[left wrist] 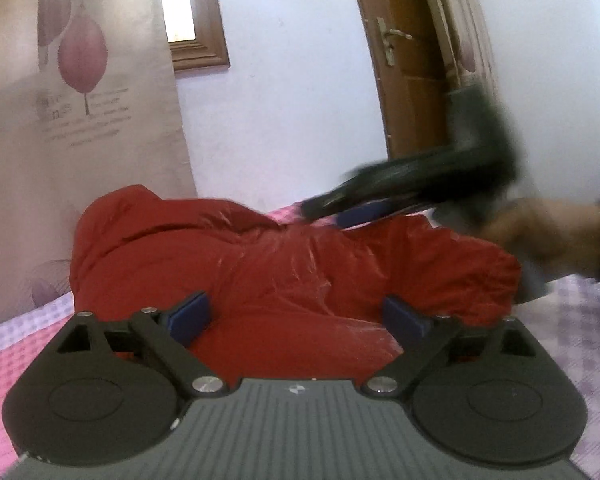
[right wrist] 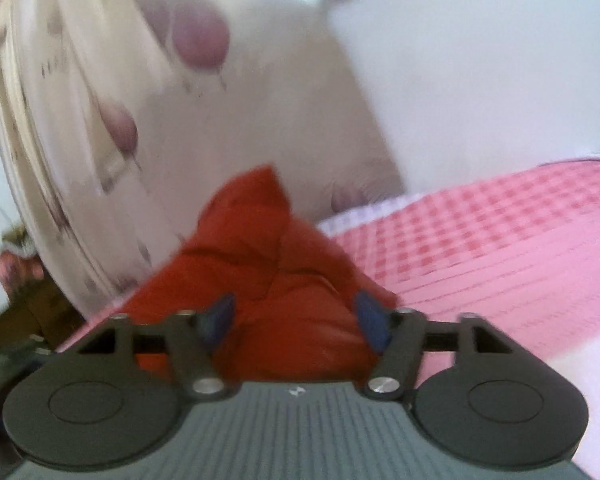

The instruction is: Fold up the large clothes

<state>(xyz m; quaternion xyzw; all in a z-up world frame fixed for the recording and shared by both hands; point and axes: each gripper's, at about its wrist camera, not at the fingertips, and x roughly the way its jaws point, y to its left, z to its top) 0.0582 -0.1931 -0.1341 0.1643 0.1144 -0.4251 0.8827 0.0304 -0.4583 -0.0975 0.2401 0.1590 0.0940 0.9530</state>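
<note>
The red jacket [left wrist: 284, 272] lies bunched on the bed [left wrist: 28, 360], filling the centre of the left wrist view, its hood end heaped at centre left near the curtain [left wrist: 100, 128]. The left claw [left wrist: 296, 318] is spread wide with red fabric between its blue pads [left wrist: 190, 316], gripping nothing. The right claw [right wrist: 296, 320] is likewise open over a red fold low in the centre of its own view; in the left view it shows blurred at the right [left wrist: 380, 196], above the far side of the garment.

The step appears to be taking hold for a fold. Each claw should probably close on a single edge or seam, not on a puffy mound, since the slick, padded cloth may slip. Lifting both ends evenly would likely keep the fold straight.
</note>
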